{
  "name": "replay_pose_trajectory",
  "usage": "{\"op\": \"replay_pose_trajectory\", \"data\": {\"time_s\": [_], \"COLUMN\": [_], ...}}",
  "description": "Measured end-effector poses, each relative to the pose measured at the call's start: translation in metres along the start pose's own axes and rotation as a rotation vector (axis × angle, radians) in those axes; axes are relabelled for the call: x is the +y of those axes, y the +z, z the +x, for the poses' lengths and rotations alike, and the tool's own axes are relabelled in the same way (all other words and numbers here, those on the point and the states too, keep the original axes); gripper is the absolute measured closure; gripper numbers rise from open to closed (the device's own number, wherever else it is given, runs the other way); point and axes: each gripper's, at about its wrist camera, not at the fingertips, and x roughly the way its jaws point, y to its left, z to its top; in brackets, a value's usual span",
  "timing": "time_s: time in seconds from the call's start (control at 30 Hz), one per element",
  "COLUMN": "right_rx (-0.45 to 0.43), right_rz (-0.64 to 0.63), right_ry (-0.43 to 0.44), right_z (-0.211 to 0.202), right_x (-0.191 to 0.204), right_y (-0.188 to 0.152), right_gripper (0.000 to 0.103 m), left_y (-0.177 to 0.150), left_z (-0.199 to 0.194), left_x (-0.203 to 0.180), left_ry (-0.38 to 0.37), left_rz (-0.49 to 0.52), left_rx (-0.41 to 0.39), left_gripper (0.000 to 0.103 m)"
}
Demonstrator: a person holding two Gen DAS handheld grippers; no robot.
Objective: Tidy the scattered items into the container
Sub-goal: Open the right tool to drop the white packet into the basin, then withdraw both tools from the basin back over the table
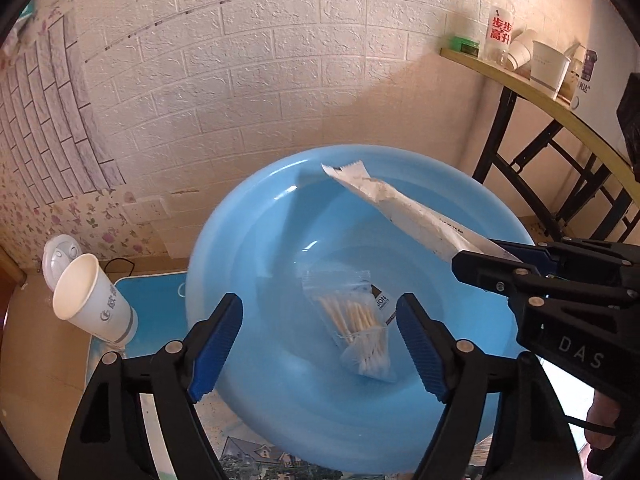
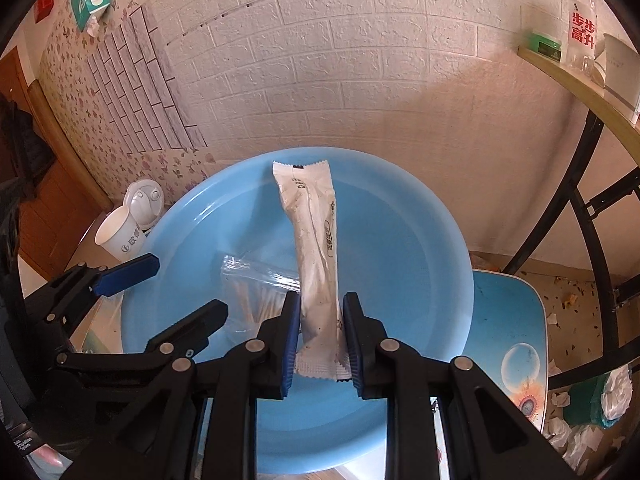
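Between the spread blue pads of the left tongs (image 1: pixel 320 344), seen from the left wrist, lies a clear zip bag of cotton swabs (image 1: pixel 356 324) on the floor of the light blue basin (image 1: pixel 248 216). These tongs pinch nothing; the bag sits just ahead of and below them, nearer the right-hand pad. Coming in from the right side of this view, the right tongs (image 1: pixel 496 256) are pressed together on one end of a long white sachet (image 1: pixel 400 204), which slants up and away over the basin, its free crimped end pointing toward the far rim. Left of the left tongs, outside the basin, a white paper cup (image 1: pixel 94 300) leans tilted on the blue worktop (image 1: pixel 156 300), with a white round lid (image 1: pixel 60 252) just behind it. Far off to the right, a shelf (image 1: pixel 540 92) carries a clear bottle (image 1: pixel 498 28) and more cups.

From the right wrist, the right tongs (image 2: pixel 320 336) pinch the white sachet (image 2: pixel 314 240) near its lower end; the packet runs straight ahead from them, hanging above the basin (image 2: pixel 420 240). Left of these tongs, the left tongs (image 2: pixel 172 284) stand spread over the basin's near-left part, and the swab bag (image 2: pixel 256 292) lies in the basin between the two tools, partly hidden by the right tongs' left pad. Further left, beyond the rim, stands the paper cup (image 2: pixel 118 236).
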Motion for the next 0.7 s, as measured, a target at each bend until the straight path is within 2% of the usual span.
{"op": "replay_pose_trajectory", "data": {"time_s": [0.13,0.3,0.4,0.6,0.63,0.7], "right_rx": [-0.023,-0.072,-0.105,-0.173,-0.181,-0.195], "right_rz": [-0.008,-0.001,-0.024,-0.036,-0.036,-0.036], "right_ry": [0.011,0.025,0.005,-0.02,-0.026,-0.042], "right_z": [-0.004,-0.019,-0.032,-0.069,-0.076,-0.089], "right_x": [0.007,0.017,0.024,0.033,0.036,0.039], "right_y": [0.005,0.004,0.002,-0.006,-0.008,-0.016], "right_gripper": [0.079,0.041,0.032,0.029,0.027,0.016], "left_y": [-0.002,-0.006,-0.01,-0.017,-0.018,-0.021], "left_z": [-0.019,-0.037,-0.047,-0.07,-0.075,-0.084], "left_x": [0.013,0.025,0.029,0.035,0.035,0.035], "left_ry": [0.039,0.065,0.069,0.07,0.069,0.061], "left_rz": [-0.036,-0.063,-0.075,-0.11,-0.116,-0.131], "left_rx": [-0.054,-0.084,-0.094,-0.114,-0.12,-0.131], "left_gripper": [0.003,0.0,0.0,0.0,0.0,0.0]}}
